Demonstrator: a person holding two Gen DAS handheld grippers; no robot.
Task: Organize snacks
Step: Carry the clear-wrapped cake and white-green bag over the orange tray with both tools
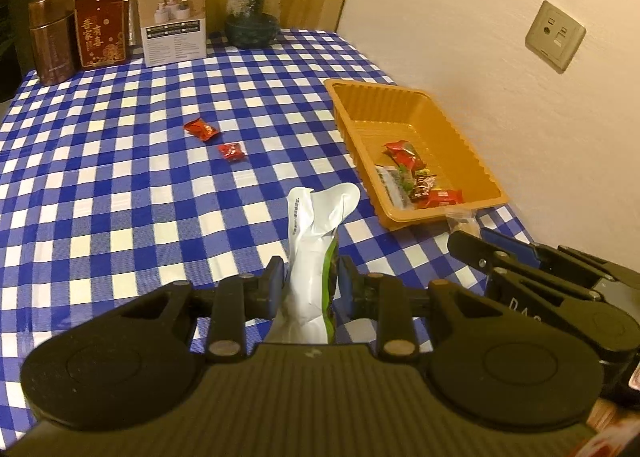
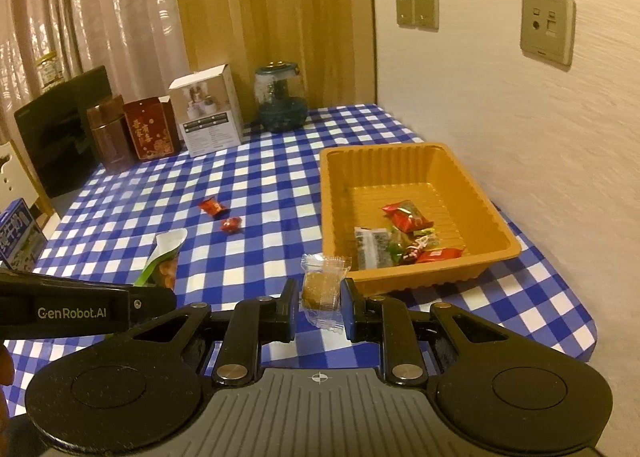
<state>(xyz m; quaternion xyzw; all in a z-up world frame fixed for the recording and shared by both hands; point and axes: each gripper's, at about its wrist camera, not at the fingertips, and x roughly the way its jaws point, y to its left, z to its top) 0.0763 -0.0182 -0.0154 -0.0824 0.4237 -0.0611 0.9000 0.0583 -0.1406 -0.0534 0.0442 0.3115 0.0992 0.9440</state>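
My left gripper (image 1: 310, 277) is shut on a white and green snack pouch (image 1: 316, 241) that sticks up between its pads above the checked cloth. My right gripper (image 2: 319, 307) is shut on a clear-wrapped brown snack (image 2: 321, 289), held just in front of the near edge of the orange tray (image 2: 496, 199). That orange tray (image 1: 460, 137) holds several wrapped snacks (image 2: 404, 237) in its near part. Two red wrapped candies (image 1: 201, 129) (image 1: 231, 152) lie loose on the cloth to the tray's left. In the right wrist view the left gripper (image 2: 152, 295) with its pouch (image 2: 164, 257) shows at the left.
Along the far edge of the table (image 2: 260, 185) stand a brown tin (image 1: 52, 37), a red box (image 1: 102, 31), a white box (image 1: 174, 17) and a glass jar (image 1: 252, 13). The wall (image 1: 520, 57) runs close along the tray's right side. A blue carton (image 2: 18, 235) sits at the left.
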